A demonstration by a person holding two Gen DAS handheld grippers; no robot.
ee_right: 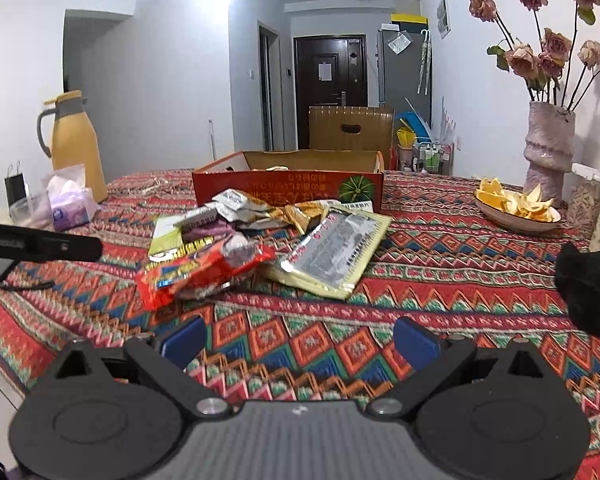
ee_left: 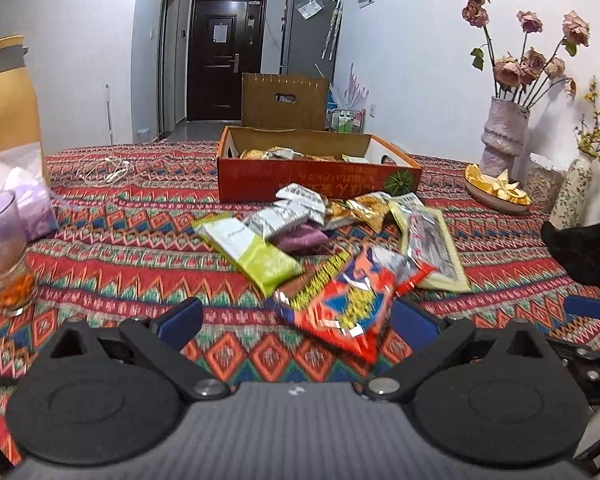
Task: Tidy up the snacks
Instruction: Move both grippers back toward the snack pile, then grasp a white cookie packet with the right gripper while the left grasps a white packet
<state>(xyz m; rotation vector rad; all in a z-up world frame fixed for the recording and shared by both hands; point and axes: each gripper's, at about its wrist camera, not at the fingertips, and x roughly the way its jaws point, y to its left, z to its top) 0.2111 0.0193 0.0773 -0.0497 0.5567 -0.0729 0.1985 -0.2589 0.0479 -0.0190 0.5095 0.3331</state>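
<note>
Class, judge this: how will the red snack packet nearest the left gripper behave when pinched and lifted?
The red snack packet looks like thin crinkled foil, so probably light and floppy. Its glossy surface may slip between the pads. Partly overlapping the yellow-edged packet, it might drag that along.

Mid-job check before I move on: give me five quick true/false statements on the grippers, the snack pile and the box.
1. Both grippers are open and hold nothing. True: left gripper, right gripper.
2. The red snack packet is already inside the cardboard box. False: it lies on the tablecloth near the left gripper.
3. The box already contains some snacks. True.
4. The vase holds fresh yellow tulips. False: it holds pink roses, wilted.
5. The green-and-white packet lies in the pile in front of the box. True.
</note>
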